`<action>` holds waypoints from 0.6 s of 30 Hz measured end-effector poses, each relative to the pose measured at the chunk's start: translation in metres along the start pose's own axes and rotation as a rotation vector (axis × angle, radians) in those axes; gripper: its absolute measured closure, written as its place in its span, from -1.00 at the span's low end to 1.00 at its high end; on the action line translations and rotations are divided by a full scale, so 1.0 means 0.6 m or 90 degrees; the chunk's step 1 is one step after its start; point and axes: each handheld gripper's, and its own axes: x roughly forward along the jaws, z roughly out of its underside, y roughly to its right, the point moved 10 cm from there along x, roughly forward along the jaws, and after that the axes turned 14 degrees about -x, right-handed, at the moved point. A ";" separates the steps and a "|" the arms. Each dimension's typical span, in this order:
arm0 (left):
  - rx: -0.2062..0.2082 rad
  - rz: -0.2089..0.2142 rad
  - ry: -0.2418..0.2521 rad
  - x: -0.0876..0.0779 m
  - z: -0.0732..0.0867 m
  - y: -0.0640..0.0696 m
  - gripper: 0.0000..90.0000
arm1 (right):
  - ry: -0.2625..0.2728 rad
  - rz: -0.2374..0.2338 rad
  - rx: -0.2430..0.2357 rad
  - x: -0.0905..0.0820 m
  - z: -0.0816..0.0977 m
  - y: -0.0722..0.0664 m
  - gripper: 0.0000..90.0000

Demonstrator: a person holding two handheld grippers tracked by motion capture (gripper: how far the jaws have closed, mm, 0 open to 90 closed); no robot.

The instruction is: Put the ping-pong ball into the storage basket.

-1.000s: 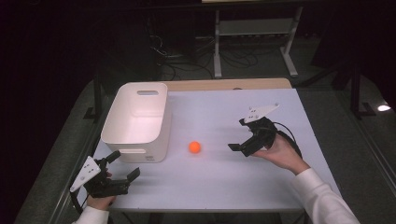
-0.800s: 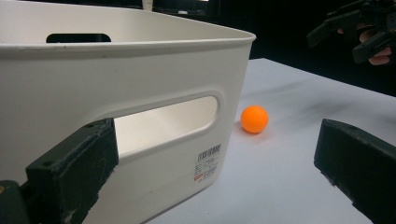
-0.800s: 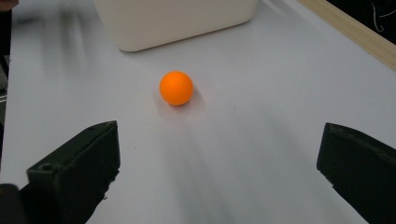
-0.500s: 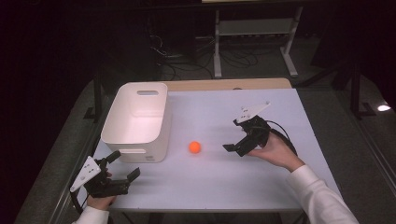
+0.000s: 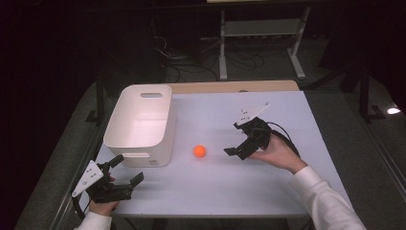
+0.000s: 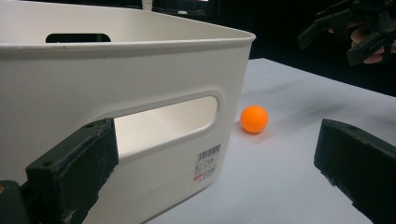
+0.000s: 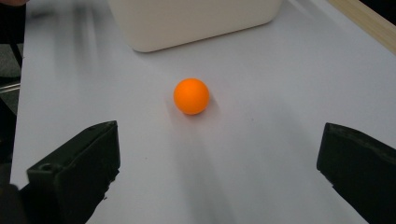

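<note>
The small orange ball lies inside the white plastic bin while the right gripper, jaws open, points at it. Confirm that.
Not quite: the small orange ball lies on the white table, outside and beside the white plastic bin, as the high view shows. The right gripper, jaws open, does point at it.

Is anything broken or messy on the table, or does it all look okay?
Nothing looks broken or spilled. The white bin stands upright and has nothing in it, and the orange ball sits alone on the table beside it. The right gripper is open near the ball; the left gripper is open by the bin's near corner.
</note>
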 end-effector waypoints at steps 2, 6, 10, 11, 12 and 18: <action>0.000 0.000 0.001 0.000 0.000 0.000 -1.00 | 0.000 -0.002 0.003 0.002 -0.002 0.000 -1.00; 0.000 0.000 0.000 0.000 0.000 0.000 -1.00 | -0.001 -0.012 0.007 0.008 -0.007 -0.002 -1.00; 0.000 0.000 0.001 0.000 0.000 0.000 -1.00 | -0.001 -0.019 0.001 0.015 -0.012 -0.003 -1.00; 0.000 0.000 0.001 0.000 0.000 0.000 -1.00 | -0.002 -0.020 -0.001 0.017 -0.013 -0.003 -1.00; 0.003 -0.001 0.000 -0.001 0.000 0.000 -1.00 | -0.003 -0.019 -0.008 0.018 -0.014 -0.002 -1.00; 0.005 0.000 0.001 0.000 0.000 0.000 -1.00 | -0.003 -0.029 -0.009 0.028 -0.022 -0.005 -1.00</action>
